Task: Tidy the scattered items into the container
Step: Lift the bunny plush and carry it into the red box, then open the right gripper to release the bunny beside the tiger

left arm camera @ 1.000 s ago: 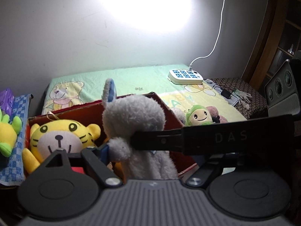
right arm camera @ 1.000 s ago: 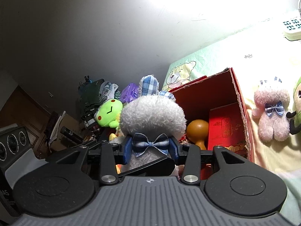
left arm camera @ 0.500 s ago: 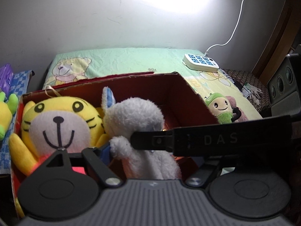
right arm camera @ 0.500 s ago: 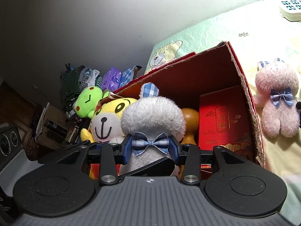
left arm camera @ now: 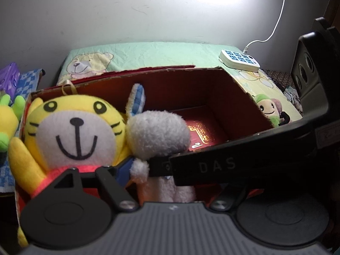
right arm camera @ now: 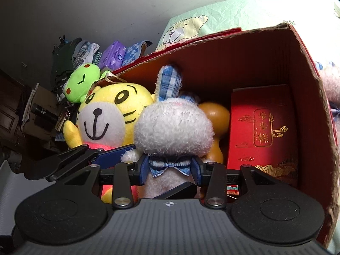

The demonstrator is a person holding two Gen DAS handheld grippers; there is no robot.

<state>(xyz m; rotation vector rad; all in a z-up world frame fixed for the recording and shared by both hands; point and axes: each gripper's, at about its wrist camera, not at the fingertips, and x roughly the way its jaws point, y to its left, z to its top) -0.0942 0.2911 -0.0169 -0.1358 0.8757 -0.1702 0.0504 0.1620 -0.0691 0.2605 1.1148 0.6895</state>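
A grey plush rabbit (right arm camera: 174, 127) with a blue plaid ear and bow tie is held inside the red cardboard box (right arm camera: 308, 97). My right gripper (right arm camera: 170, 171) is shut on the rabbit at its neck. My left gripper (left arm camera: 144, 167) comes from the side and is shut on the rabbit (left arm camera: 157, 136) at its arm; its blue finger shows in the right wrist view (right arm camera: 112, 154). A yellow tiger plush (left arm camera: 74, 131) sits in the box to the rabbit's left. A red gift box (right arm camera: 263, 136) and an orange gourd-shaped item (right arm camera: 214, 112) lie in the box too.
A green-capped doll (left arm camera: 267, 108) lies on the bed right of the box, and a pink plush (right arm camera: 331, 85) beside the box wall. A green frog plush (right arm camera: 81, 82) sits left of the box. A white power strip (left arm camera: 239, 60) lies on the green sheet by the wall.
Both grippers have gone down with the rabbit, from above the box rim to inside the box beside the tiger. The box floor and red gift box now show closer.
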